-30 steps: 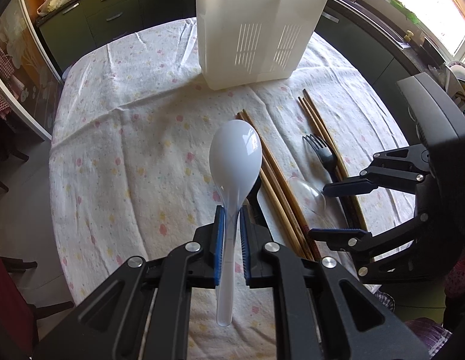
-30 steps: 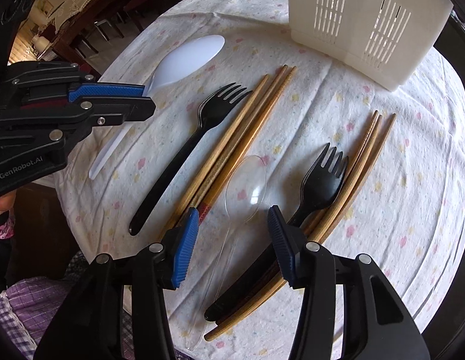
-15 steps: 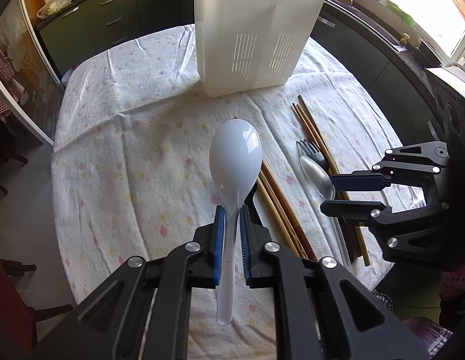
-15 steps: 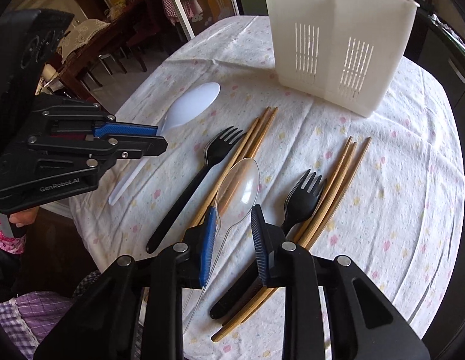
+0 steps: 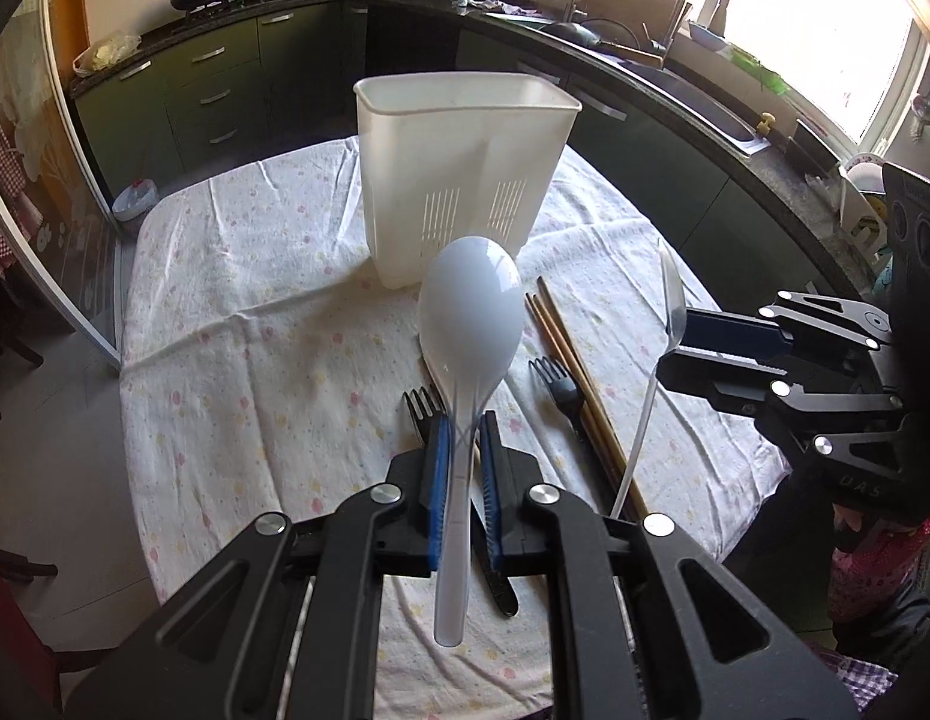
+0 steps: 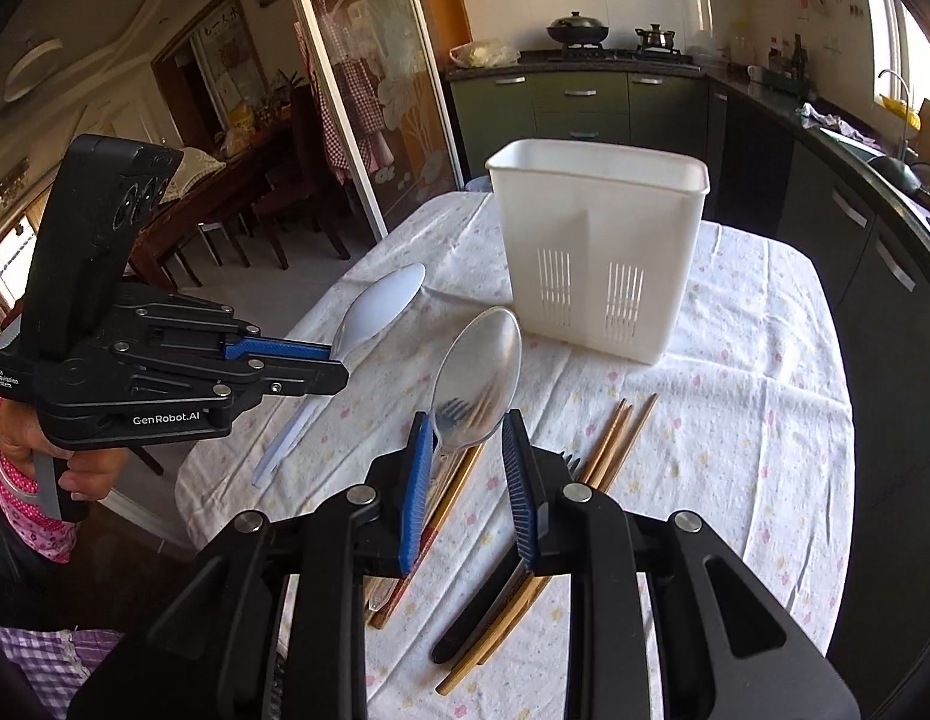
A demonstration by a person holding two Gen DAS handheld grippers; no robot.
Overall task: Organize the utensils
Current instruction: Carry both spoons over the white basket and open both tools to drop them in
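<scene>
My left gripper (image 5: 463,480) is shut on the handle of a white plastic spoon (image 5: 470,318), held above the table with its bowl pointing at the white utensil holder (image 5: 459,174). My right gripper (image 6: 468,468) is shut on a clear plastic spoon (image 6: 477,384), lifted off the cloth. In the left wrist view the right gripper (image 5: 675,339) is at the right with the clear spoon (image 5: 671,306) upright in it. In the right wrist view the left gripper (image 6: 330,363) is at the left with the white spoon (image 6: 378,309). The holder (image 6: 597,252) stands upright at the table's far side.
Two black forks (image 5: 558,387) (image 5: 423,414) and two bundles of wooden chopsticks (image 5: 576,384) (image 6: 621,438) lie on the flowered tablecloth (image 5: 237,360). Kitchen counters and a sink ring the far side. A glass sliding door stands at the left.
Both grippers have risen and tilted up, so the holder's rim now shows. My right gripper has closed on the clear spoon and lifted it off the cloth.
</scene>
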